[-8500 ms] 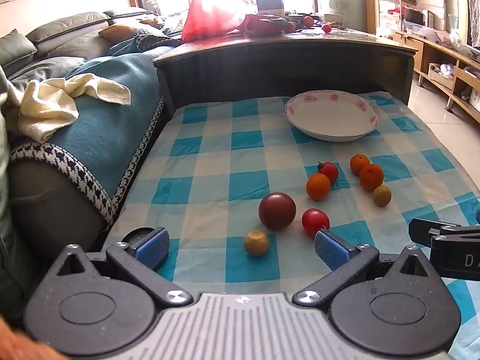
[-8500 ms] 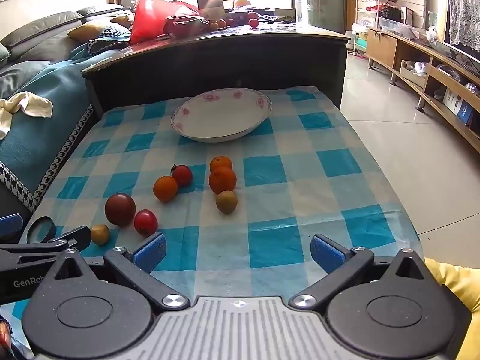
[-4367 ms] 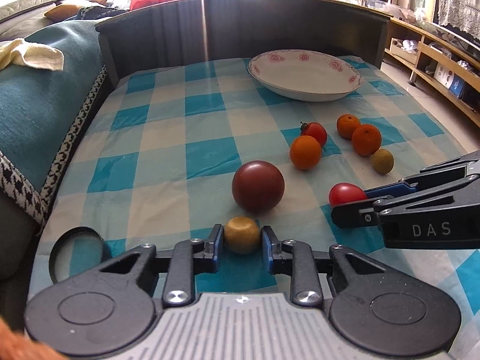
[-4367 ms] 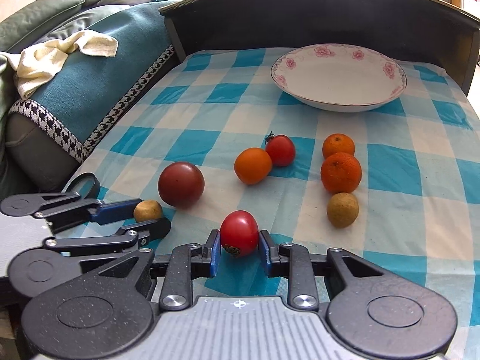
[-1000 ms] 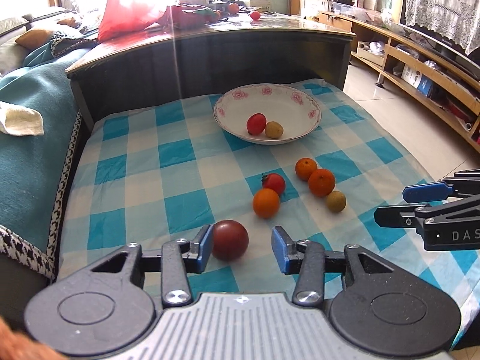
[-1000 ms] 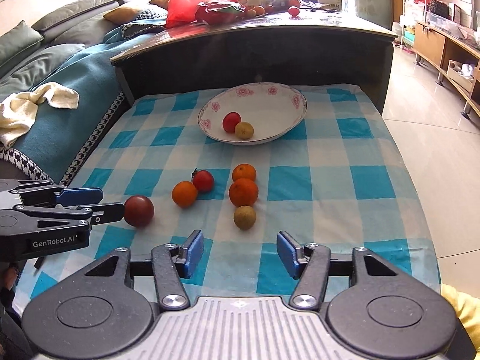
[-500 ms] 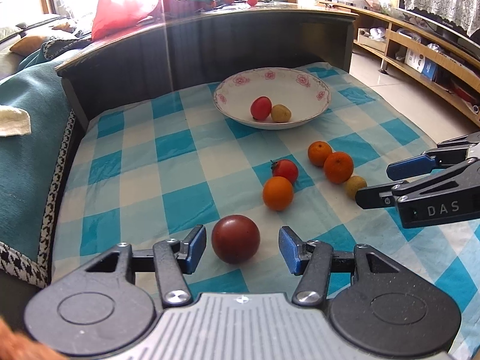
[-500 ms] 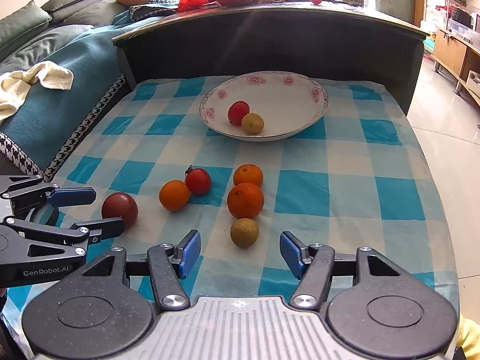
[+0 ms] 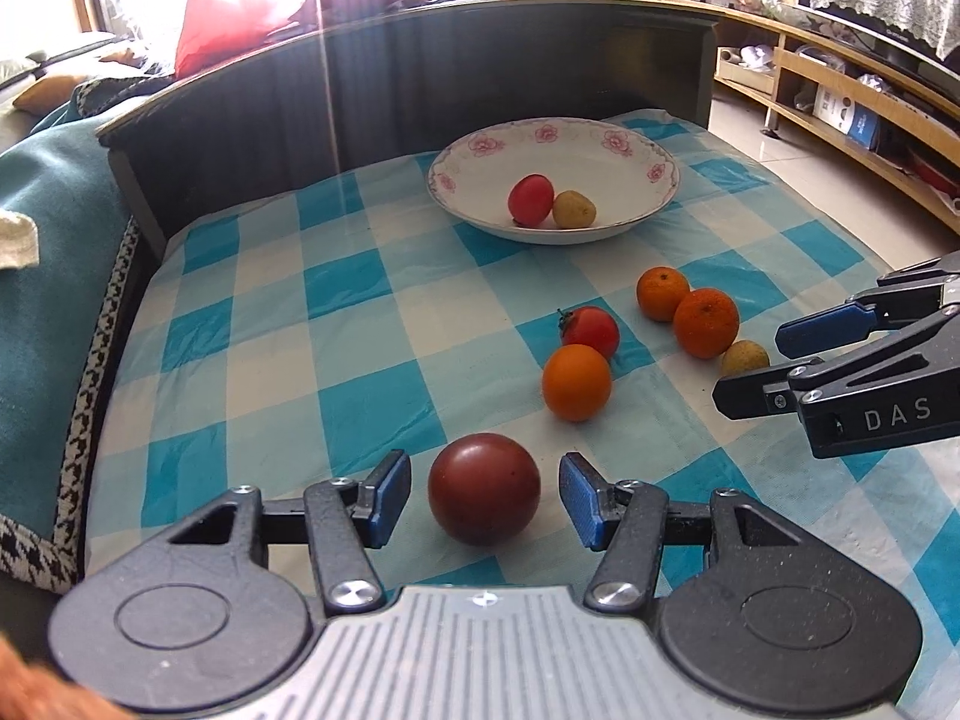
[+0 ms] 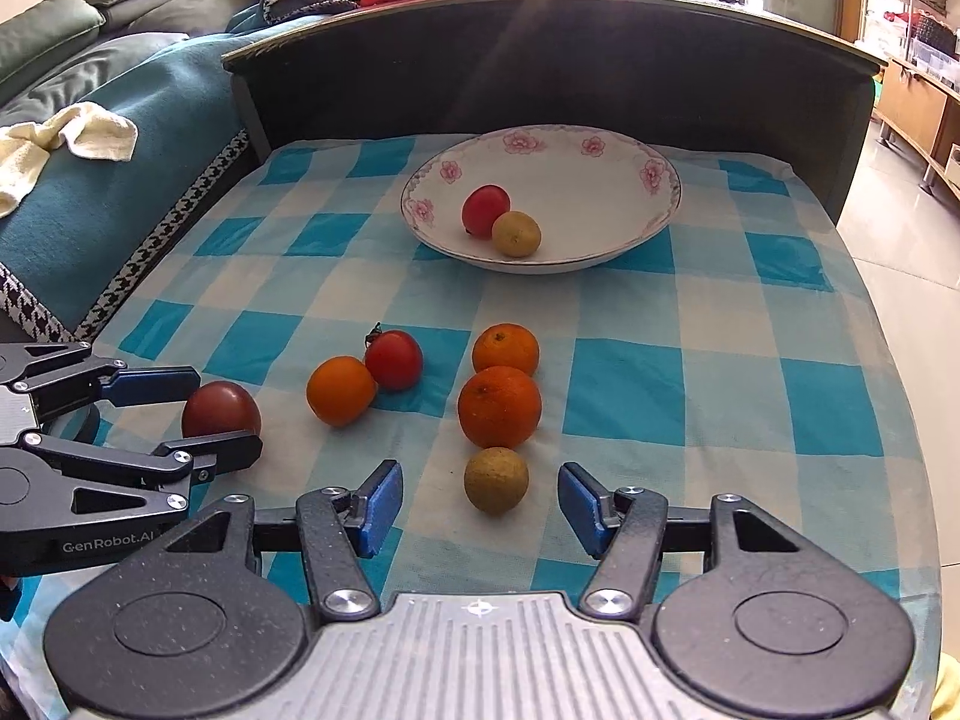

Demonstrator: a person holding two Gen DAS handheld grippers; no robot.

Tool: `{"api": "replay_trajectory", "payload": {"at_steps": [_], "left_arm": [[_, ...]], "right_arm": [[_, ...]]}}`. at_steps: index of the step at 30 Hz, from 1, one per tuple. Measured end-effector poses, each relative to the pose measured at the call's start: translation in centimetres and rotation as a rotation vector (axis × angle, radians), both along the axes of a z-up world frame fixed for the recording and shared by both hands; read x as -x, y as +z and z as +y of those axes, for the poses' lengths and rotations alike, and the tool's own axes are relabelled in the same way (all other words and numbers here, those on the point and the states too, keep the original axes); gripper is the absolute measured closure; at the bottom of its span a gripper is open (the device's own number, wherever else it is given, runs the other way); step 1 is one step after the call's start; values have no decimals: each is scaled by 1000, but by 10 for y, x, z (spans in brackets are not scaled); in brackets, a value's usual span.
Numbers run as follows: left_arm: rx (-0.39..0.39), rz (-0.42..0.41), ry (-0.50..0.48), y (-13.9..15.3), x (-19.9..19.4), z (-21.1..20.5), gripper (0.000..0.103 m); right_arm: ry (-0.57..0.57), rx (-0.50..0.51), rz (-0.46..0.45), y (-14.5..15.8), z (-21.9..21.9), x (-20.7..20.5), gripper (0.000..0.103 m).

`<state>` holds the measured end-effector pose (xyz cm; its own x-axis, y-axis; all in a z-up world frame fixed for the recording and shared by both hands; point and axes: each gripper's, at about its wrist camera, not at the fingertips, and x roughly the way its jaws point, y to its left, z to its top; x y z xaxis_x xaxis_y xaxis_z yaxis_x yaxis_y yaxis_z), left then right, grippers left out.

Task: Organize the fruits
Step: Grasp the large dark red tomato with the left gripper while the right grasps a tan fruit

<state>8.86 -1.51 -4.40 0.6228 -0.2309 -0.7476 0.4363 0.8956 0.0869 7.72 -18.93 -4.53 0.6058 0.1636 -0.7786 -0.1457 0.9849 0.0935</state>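
Observation:
My left gripper [image 9: 485, 501] is open, its blue pads either side of a dark red round fruit [image 9: 483, 488] on the checked cloth, not touching it. My right gripper [image 10: 480, 501] is open around a small yellow-brown fruit [image 10: 496, 479], also clear of the pads. Between them lie three oranges [image 10: 499, 407] and a red tomato [image 10: 393, 359]. The white flowered bowl [image 10: 600, 180] at the back holds a red tomato [image 10: 485, 210] and a yellow-brown fruit [image 10: 516, 233]. Each gripper shows in the other's view: the right [image 9: 780, 366], the left [image 10: 210, 414].
The blue-and-white checked cloth [image 9: 360, 330] covers a low table. A dark curved cabinet [image 10: 540, 54] stands behind the bowl. A sofa with a teal throw [image 10: 120, 168] borders the left side. The floor [image 10: 900, 210] drops off to the right.
Both grippers have moved forward and lower. The dark red fruit now sits between the left pads and the small yellow-brown fruit between the right pads. Both stay open.

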Motion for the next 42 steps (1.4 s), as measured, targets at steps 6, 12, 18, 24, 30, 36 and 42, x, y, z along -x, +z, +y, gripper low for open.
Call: {"api": "replay_trajectory", "payload": {"at_steps": [6, 12, 18, 24, 30, 36, 42], "left_arm": [[-45, -16, -13, -7, 1, -5, 41], [-35, -5, -6, -9, -3, -4, 50], [-38, 11, 10, -13, -5, -2, 53], [-37, 10, 10, -13, -4, -2, 54], [-16, 21, -3, -9, 0, -5, 55], [-17, 18, -55, -7, 7, -14, 55], [-34, 21, -71, -11, 9, -16, 54]], "right_arm": [[-2, 2, 12, -5, -2, 1, 55], [-3, -2, 13, -7, -1, -2, 63], [-9, 24, 7, -8, 1, -6, 79], [-15, 28, 14, -7, 0, -6, 84], [7, 25, 9, -4, 5, -1, 84], [24, 39, 12, -5, 9, 3, 84], [34, 51, 17, -9, 12, 2, 83]]}}
